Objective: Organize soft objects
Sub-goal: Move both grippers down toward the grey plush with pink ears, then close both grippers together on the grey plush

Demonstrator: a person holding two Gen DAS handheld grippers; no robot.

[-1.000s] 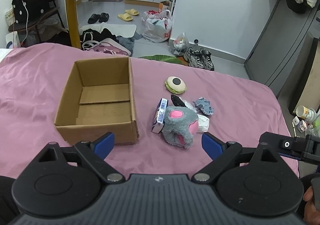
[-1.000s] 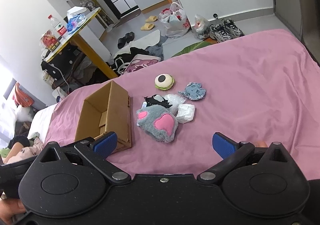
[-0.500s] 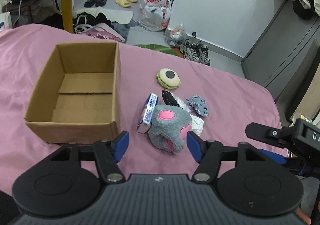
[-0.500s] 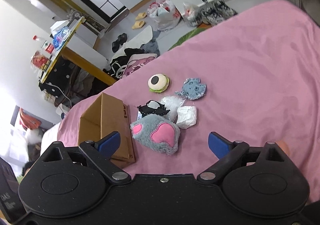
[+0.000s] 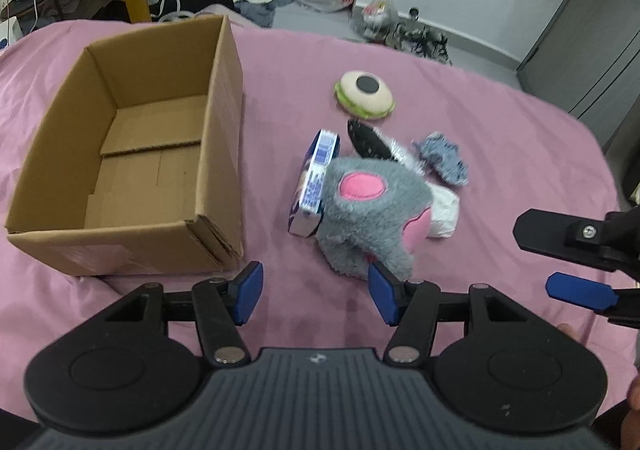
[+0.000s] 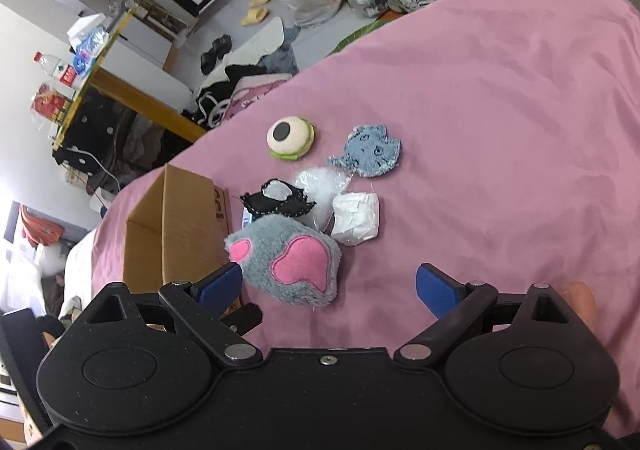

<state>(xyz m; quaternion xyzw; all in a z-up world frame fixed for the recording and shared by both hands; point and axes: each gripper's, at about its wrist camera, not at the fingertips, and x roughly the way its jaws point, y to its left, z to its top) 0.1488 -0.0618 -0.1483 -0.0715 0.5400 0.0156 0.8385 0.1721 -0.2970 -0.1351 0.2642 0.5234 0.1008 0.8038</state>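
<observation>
**Lining up on the grey plush paw**

On the left of the pink bedspread (image 5: 500, 105) the cardboard box (image 5: 132, 153) sits open and looks empty, its right wall just beside the little pile. The left gripper (image 5: 314, 292) hangs low at the near edge, jaws partly apart and holding nothing, its right pad touching or almost touching the near fringe of the grey plush paw (image 5: 372, 213). That paw leans against a blue-and-white packet (image 5: 316, 179), so I'd come in over the fur alone and pinch deep. Farther off lie the eyeball plush (image 5: 364, 93) and blue fabric patch (image 5: 442, 157). The right gripper (image 6: 328, 286) stands wide and empty, near side of the paw.
</observation>
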